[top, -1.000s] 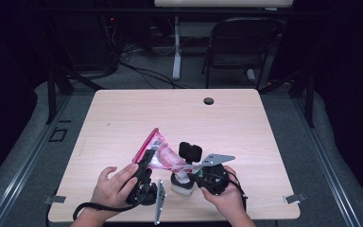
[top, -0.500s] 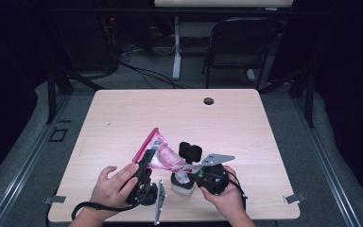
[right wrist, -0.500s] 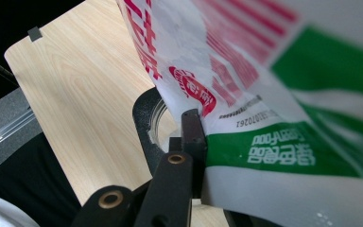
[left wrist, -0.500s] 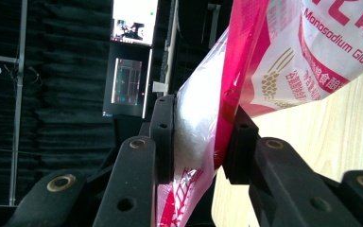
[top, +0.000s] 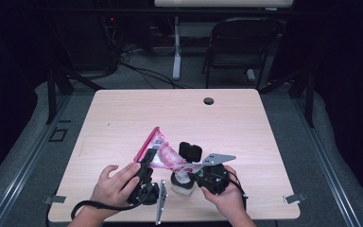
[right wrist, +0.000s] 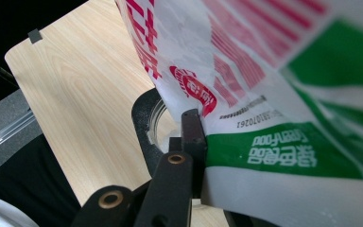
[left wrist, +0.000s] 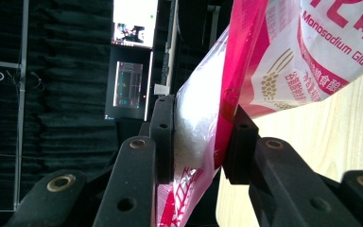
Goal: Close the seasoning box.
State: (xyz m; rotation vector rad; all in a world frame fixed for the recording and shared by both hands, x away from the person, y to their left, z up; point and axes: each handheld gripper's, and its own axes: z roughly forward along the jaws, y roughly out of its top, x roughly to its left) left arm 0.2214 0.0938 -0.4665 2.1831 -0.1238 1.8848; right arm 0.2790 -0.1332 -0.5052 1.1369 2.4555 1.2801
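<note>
A red, white and green bag of white granules hangs tilted between my two grippers above the front of the wooden table. My left gripper is shut on the bag's upper left edge; in the left gripper view both jaws of the gripper pinch the bag. My right gripper is shut on the bag's lower right corner. In the right gripper view the bag hides one jaw of that gripper. An open jar stands under that corner, its dark rim just beside the bag.
A black lid lies on the table just behind the jar. A round cable hole sits near the far edge. A folding chair and cables are on the floor beyond the table. The front table edge is close under both hands.
</note>
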